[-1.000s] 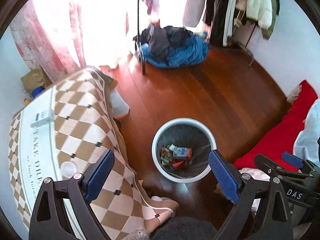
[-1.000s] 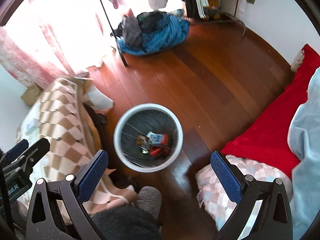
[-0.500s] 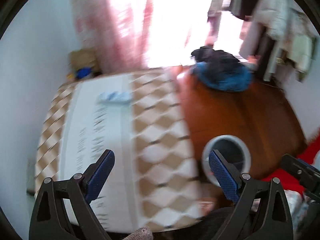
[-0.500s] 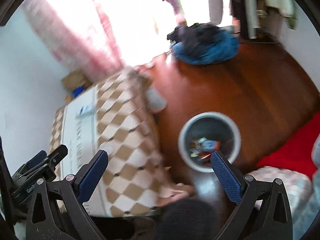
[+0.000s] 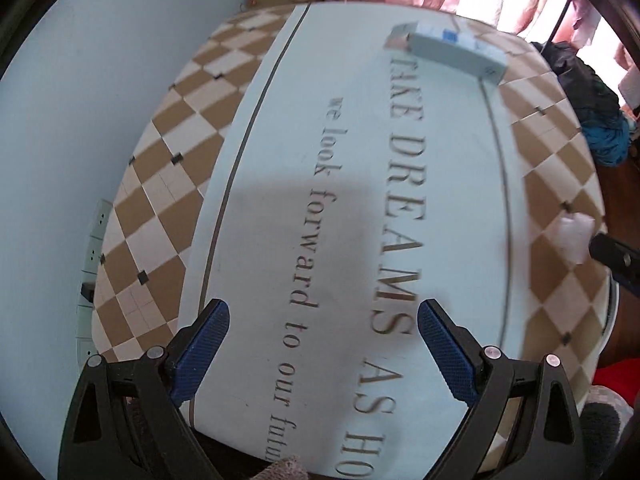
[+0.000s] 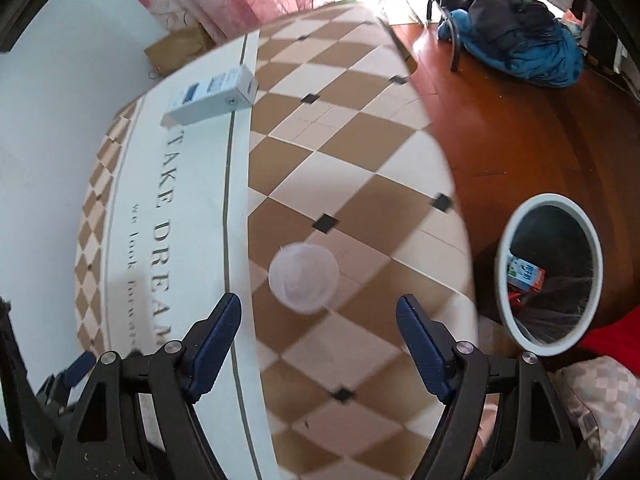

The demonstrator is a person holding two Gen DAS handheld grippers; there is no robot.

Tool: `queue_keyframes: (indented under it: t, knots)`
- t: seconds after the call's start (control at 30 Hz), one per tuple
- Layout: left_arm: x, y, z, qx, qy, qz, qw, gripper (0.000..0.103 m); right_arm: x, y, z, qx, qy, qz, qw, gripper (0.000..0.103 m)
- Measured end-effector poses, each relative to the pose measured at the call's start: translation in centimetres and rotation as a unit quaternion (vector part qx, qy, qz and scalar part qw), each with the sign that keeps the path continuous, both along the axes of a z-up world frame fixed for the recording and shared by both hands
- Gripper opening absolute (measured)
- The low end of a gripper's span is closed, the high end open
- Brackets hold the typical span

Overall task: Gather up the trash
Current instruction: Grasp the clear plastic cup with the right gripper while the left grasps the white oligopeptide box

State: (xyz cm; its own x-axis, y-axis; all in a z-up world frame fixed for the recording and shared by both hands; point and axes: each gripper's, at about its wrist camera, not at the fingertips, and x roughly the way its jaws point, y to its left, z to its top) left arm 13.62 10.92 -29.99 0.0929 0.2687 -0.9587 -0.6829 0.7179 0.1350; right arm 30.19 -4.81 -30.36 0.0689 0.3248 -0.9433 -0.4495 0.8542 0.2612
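Both grippers have swung away from the bin and now look down on the table; half a second ago the views were blurred mid-turn, and a second ago the bin filled the middle of each.

Left gripper [image 5: 322, 320] hovers over the white centre strip of the tablecloth [image 5: 168, 184], its blue-padded jaws spread wide with nothing between them. Printed grey lettering runs across the strip beneath it. A white and blue box [image 5: 452, 50] lies at the far end of the strip, well apart from the jaws.

Right gripper [image 6: 319, 314] hangs over the brown and cream checked part of the cloth, jaws also spread wide and empty. A small round translucent lid or cup [image 6: 304, 277] sits on the checks just ahead of and between the fingertips, not touching them; it is blurred. In the left view the same item shows as a pale smudge near the table's right edge.

On the wooden floor [image 6: 520, 120] to the right of the table stands the white-rimmed bin [image 6: 505, 240], with colourful wrappers [image 6: 524, 274] inside. Farther off, a blue and dark clothes pile [image 6: 516, 46] lies on the floor.
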Motion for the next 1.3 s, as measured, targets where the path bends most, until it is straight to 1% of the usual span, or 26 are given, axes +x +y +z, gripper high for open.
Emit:
queue_keyframes:
  t: [0.03,0.07,0.13,0.2,0.3,0.37,0.47,0.53,0.57,0.63,0.7,0.73,0.77,0.83,0.87,0.97,1.0,1.03,1.07,1.1,1.17,1.2,1.27,1.3]
  knots:
    - [0.1,0.2,-0.4,-0.002,0.002,0.000,1.0000,0.096,0.2,0.5,-0.6,-0.001,0.001,-0.001,1.000,0.072]
    - [0.1,0.3,-0.6,-0.005,0.003,0.001,1.0000,0.096,0.3,0.9,-1.1,-0.002,0.003,0.000,1.000,0.068]
    - [0.3,0.6,-1.0,-0.010,0.003,0.000,0.9999,0.096,0.6,1.3,-1.7,-0.003,0.007,0.001,1.000,0.050]
    - [0.7,0.7,-1.2,-0.013,0.002,0.000,0.9999,0.096,0.8,1.5,-1.9,0.003,0.007,0.002,1.000,0.043]
    - [1.5,0.8,-1.3,-0.018,-0.004,-0.003,0.9998,0.096,1.2,1.3,-1.2,0.018,-0.001,-0.003,1.000,0.043]
    - [3.0,1.0,-1.0,-0.022,-0.009,-0.005,0.9997,0.096,2.0,1.2,-0.4,0.030,-0.006,-0.004,1.000,0.043]
    - [5.6,1.7,-0.7,-0.034,-0.018,-0.004,0.9993,0.096,4.0,1.3,0.3,0.029,-0.013,-0.008,0.999,0.043]
    - [8.3,2.9,-0.1,-0.054,-0.037,0.008,0.9978,0.096,6.2,1.8,0.6,0.016,-0.023,-0.013,1.000,0.043]
    - [9.9,3.8,0.1,-0.073,-0.050,0.019,0.9959,0.096,7.4,2.2,0.6,0.009,-0.030,-0.015,0.999,0.043]
    - [12.8,5.3,0.4,-0.096,-0.060,0.039,0.9928,0.096,9.4,3.0,0.5,-0.002,-0.034,-0.018,0.999,0.043]
    - [15.4,6.7,0.5,-0.120,-0.073,0.056,0.9885,0.095,11.6,3.9,0.2,-0.009,-0.033,-0.024,0.999,0.043]
    - [16.9,7.6,0.4,-0.139,-0.083,0.066,0.9845,0.095,12.3,4.2,0.1,-0.012,-0.033,-0.024,0.999,0.043]
    - [17.8,8.1,0.3,-0.148,-0.086,0.074,0.9824,0.095,13.0,4.5,0.1,-0.016,-0.035,-0.025,0.999,0.043]
    - [19.7,9.2,-0.1,-0.178,-0.102,0.092,0.9744,0.095,14.2,5.1,0.0,-0.021,-0.039,-0.024,0.999,0.043]
    - [20.8,10.4,-0.5,-0.188,-0.105,0.099,0.9715,0.095,14.6,5.3,-0.1,-0.022,-0.039,-0.024,0.999,0.043]
    - [22.6,11.2,-1.9,-0.232,-0.109,0.122,0.9590,0.095,15.5,5.8,-0.5,-0.027,-0.037,-0.022,0.999,0.043]
    - [23.1,11.3,-2.1,-0.239,-0.108,0.125,0.9569,0.080,15.7,5.8,-0.6,-0.029,-0.037,-0.022,0.999,0.043]
    - [23.5,11.3,-2.5,-0.247,-0.104,0.124,0.9555,0.072,15.7,5.8,-0.6,-0.030,-0.037,-0.021,0.999,0.043]
    - [23.7,11.2,-2.3,-0.249,-0.103,0.120,0.9554,0.058,15.7,5.8,-0.7,-0.030,-0.036,-0.020,0.999,0.043]
    - [24.1,11.2,-2.1,-0.246,-0.102,0.114,0.9573,0.054,15.7,5.7,-0.6,-0.028,-0.036,-0.018,0.999,0.043]
    - [24.0,10.5,-1.1,-0.212,-0.101,0.081,0.9686,0.042,15.3,5.6,-0.6,-0.025,-0.037,-0.015,0.999,0.043]
    - [24.0,10.2,-0.8,-0.202,-0.099,0.067,0.9720,0.039,15.0,5.5,-0.5,-0.021,-0.036,-0.013,0.999,0.043]
    - [23.8,9.3,-0.3,-0.174,-0.085,0.023,0.9808,0.036,14.4,5.4,-0.4,-0.016,-0.036,-0.010,0.999,0.043]
    - [23.4,8.8,0.0,-0.152,-0.081,0.000,0.9850,0.036,13.9,5.3,-0.3,-0.012,-0.036,-0.008,0.999,0.043]
